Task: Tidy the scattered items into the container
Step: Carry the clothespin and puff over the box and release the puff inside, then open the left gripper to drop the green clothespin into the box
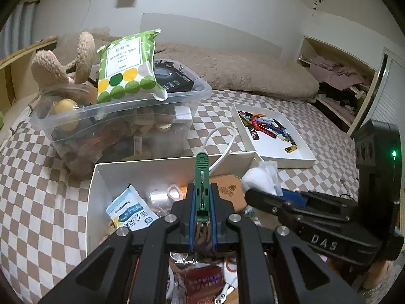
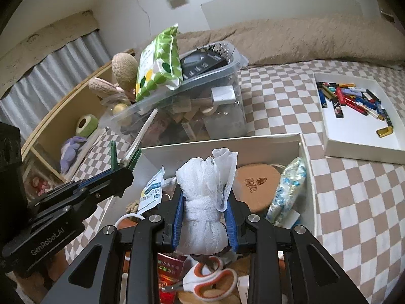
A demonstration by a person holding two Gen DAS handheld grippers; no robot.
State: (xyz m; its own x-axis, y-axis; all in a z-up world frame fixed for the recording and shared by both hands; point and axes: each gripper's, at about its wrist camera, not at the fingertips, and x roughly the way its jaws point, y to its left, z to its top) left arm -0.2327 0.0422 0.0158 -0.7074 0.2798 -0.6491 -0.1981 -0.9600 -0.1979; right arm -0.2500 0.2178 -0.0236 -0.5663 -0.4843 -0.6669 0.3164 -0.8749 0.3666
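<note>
Grippers above white box (image 2: 227, 141), I've got left gripper (image 1: 201, 202) clamped on green clip (image 1: 202, 167), right gripper (image 2: 205, 217) squeezing white mesh bundle (image 2: 205, 202); risk: bundle's loose net snags pads on release, w/ clip missing box.

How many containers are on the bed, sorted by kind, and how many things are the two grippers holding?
Clear plastic bin: 1
White boxes, the near cluttered box and the tray of lighters: 2
Things held, a green clip in the left gripper and a white mesh bundle in the right gripper: 2
Total: 5
</note>
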